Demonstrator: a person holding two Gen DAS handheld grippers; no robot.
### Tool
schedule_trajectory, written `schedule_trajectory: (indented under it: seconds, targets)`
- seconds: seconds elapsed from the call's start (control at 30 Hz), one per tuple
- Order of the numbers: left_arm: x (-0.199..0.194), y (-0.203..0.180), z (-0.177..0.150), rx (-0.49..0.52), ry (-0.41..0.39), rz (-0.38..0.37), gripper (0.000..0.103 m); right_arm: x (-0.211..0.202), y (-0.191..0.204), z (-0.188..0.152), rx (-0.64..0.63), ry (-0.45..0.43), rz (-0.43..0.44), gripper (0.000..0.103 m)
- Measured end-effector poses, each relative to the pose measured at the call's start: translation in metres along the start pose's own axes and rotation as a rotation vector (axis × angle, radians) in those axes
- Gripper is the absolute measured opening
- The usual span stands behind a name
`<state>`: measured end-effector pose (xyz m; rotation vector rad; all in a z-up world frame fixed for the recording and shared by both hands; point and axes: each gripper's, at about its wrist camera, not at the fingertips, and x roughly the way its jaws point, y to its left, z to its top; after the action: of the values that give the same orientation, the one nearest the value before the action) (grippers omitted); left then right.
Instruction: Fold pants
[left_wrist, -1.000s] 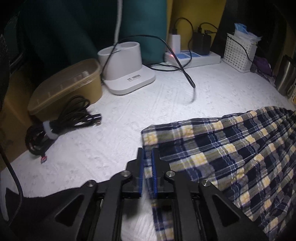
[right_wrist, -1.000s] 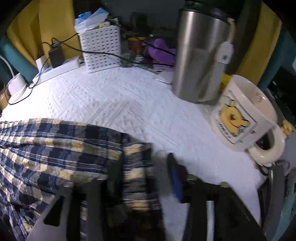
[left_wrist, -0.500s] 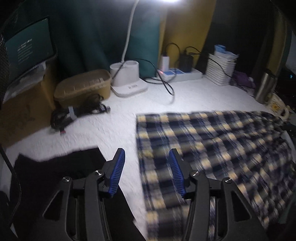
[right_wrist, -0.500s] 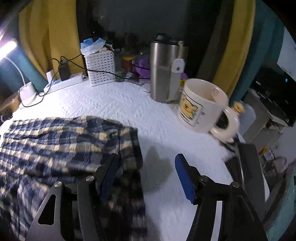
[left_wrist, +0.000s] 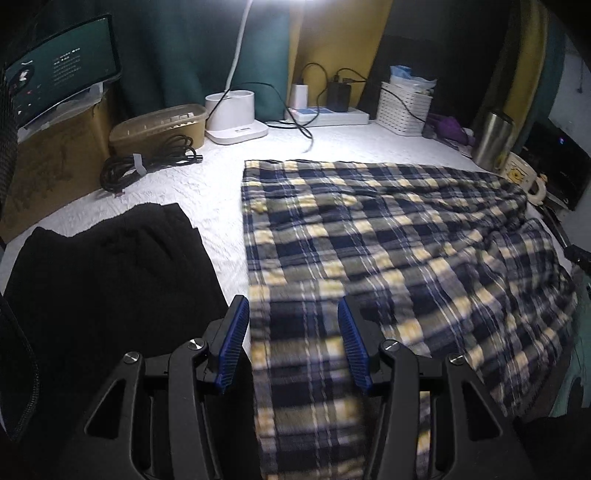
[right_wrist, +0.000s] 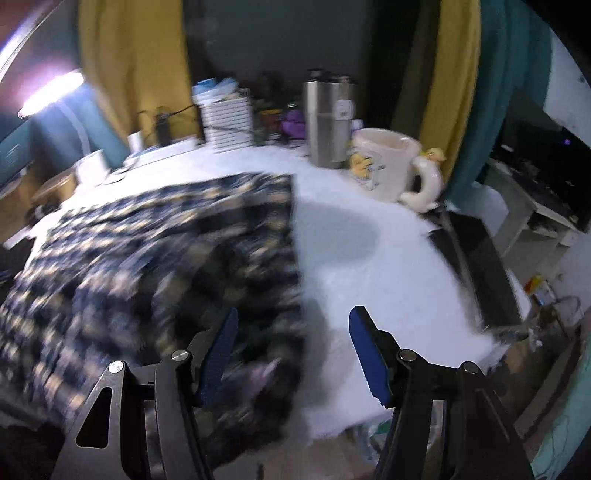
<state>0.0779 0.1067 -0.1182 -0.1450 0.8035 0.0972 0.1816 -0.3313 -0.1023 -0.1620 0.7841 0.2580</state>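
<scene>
Right tool (right_wrist: 291, 354) seemingly empty above blurred pants (right_wrist: 155, 258).

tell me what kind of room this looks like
Probably a cluttered home desk or bedroom corner: plaid pants lie on a white cloth-covered surface beside a monitor, a power strip with chargers, and a cartoon mug.

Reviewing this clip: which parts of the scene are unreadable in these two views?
- Right wrist view: motion blur smears the blue-and-yellow plaid pants, so their folds cannot be read.
- Left wrist view: the pants' near end is blurred, cut by the bottom edge and partly behind the left tool.
- Left wrist view: text on the dark monitor screen is too small.
</scene>
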Motion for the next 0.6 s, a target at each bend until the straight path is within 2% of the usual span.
schedule_trajectory:
  seconds: [0.03,0.1,0.13,0.17,0.2,0.23,0.47,0.6]
  targets:
    - [-0.002,-0.001,-0.003,0.003,-0.002,-0.004,0.050,-0.002,0.008,-0.007,-0.013,0.010,0.031,0.055]
    - [-0.005,-0.003,-0.010,0.011,-0.004,-0.018,0.051,0.002,0.019,-0.013,-0.044,0.036,0.039,0.046]
    - [-0.006,-0.003,-0.013,0.013,-0.005,-0.024,0.056,0.005,0.025,-0.019,-0.062,0.052,0.038,0.038]
    - [-0.007,-0.004,-0.018,0.017,-0.007,-0.032,0.060,0.008,0.027,-0.024,-0.066,0.061,0.044,0.034]
    - [-0.007,-0.005,-0.021,0.021,-0.006,-0.037,0.061,0.010,0.029,-0.027,-0.065,0.065,0.049,0.025]
    - [-0.007,-0.005,-0.024,0.023,-0.004,-0.038,0.061,0.012,0.030,-0.030,-0.065,0.069,0.049,0.011]
    - [-0.014,-0.008,-0.040,0.032,-0.016,-0.042,0.061,-0.017,0.028,-0.033,-0.060,-0.023,-0.067,0.009]
    - [-0.016,-0.013,-0.042,0.048,-0.021,-0.053,0.061,-0.019,0.015,-0.032,-0.019,-0.028,-0.093,0.009]
